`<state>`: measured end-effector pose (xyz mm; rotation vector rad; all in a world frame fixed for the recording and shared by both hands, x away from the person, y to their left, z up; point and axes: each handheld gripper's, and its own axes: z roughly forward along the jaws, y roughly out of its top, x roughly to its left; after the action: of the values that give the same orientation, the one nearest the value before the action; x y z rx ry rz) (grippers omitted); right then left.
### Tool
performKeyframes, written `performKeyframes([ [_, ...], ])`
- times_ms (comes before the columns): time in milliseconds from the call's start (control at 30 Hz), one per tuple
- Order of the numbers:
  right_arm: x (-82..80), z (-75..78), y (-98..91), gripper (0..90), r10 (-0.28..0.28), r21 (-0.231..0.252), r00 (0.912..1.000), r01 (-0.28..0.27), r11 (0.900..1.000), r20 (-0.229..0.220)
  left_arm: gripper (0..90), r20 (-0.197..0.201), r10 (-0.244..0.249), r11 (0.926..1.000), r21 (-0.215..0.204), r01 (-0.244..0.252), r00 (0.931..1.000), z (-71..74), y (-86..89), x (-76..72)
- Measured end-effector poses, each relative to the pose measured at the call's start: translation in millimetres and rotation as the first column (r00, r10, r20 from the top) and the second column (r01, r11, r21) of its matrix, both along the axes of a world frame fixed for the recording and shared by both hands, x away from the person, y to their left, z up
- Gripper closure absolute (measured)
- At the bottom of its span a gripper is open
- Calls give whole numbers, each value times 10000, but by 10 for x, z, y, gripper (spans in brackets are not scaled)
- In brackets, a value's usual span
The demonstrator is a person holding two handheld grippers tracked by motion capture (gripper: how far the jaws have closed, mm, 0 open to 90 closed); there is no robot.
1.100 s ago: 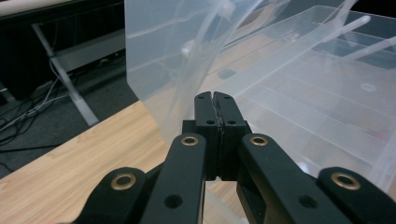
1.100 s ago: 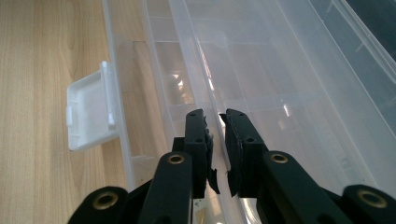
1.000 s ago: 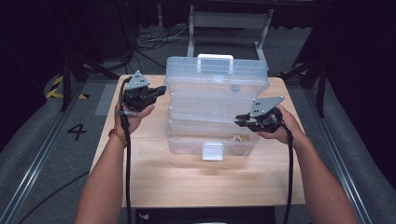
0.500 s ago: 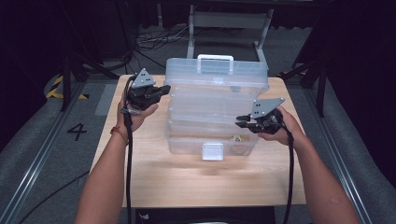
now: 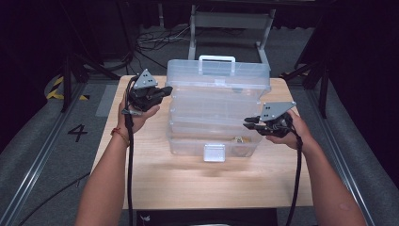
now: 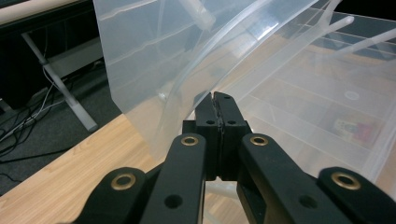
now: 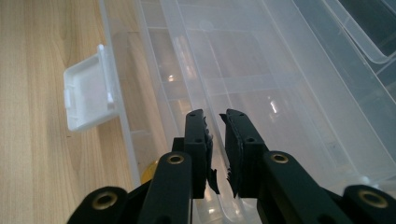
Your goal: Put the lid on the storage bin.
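A clear plastic tiered organiser box [image 5: 216,101] stands on the wooden table [image 5: 155,174] with its trays fanned apart; the white handle [image 5: 216,59] is at the back and the latch [image 5: 214,152] [image 7: 88,93] at the front. My left gripper [image 5: 164,90] [image 6: 213,96] is at the box's upper left corner, jaws pressed together, tips against the edge of a raised clear tray [image 6: 154,60]. My right gripper [image 5: 248,123] [image 7: 212,114] reaches over the right end of a middle tray [image 7: 261,70]. Its jaws stand a narrow gap apart and I see nothing between them.
A small yellow item [image 5: 239,139] [image 7: 147,173] lies in the bottom tray near the front right. A coloured piece [image 6: 348,126] shows through a tray compartment. A metal stand [image 5: 230,21] and cables [image 5: 146,44] are on the floor behind the table.
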<state>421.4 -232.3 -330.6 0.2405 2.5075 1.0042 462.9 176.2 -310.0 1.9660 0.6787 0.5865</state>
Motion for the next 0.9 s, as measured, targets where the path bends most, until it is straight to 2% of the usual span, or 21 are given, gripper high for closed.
performKeyframes([
  [367, -65, 0, -138, 798, -331, 45, 9993, 330, 9994, 194, 899, 43, -75, 9992, 388, 73, 10000, -36, 1, -70],
  [567, -109, -15, -201, 798, -459, 113, 9986, 456, 9989, 273, 899, 54, -170, 9991, 391, 167, 9998, -75, 11, -115],
  [600, -115, -18, -202, 798, -467, 120, 9984, 464, 9989, 306, 899, -57, -223, 9992, 334, 225, 9997, -84, 11, -124],
  [667, -125, -28, -202, 798, -456, 123, 9984, 452, 9989, 346, 900, 19, -224, 9990, 388, 223, 9997, -98, 13, -133],
  [900, -165, -46, -273, 799, -591, 489, 9973, 569, 9972, 436, 900, 30, -335, 9983, 477, 333, 9994, -146, 14, -203],
])
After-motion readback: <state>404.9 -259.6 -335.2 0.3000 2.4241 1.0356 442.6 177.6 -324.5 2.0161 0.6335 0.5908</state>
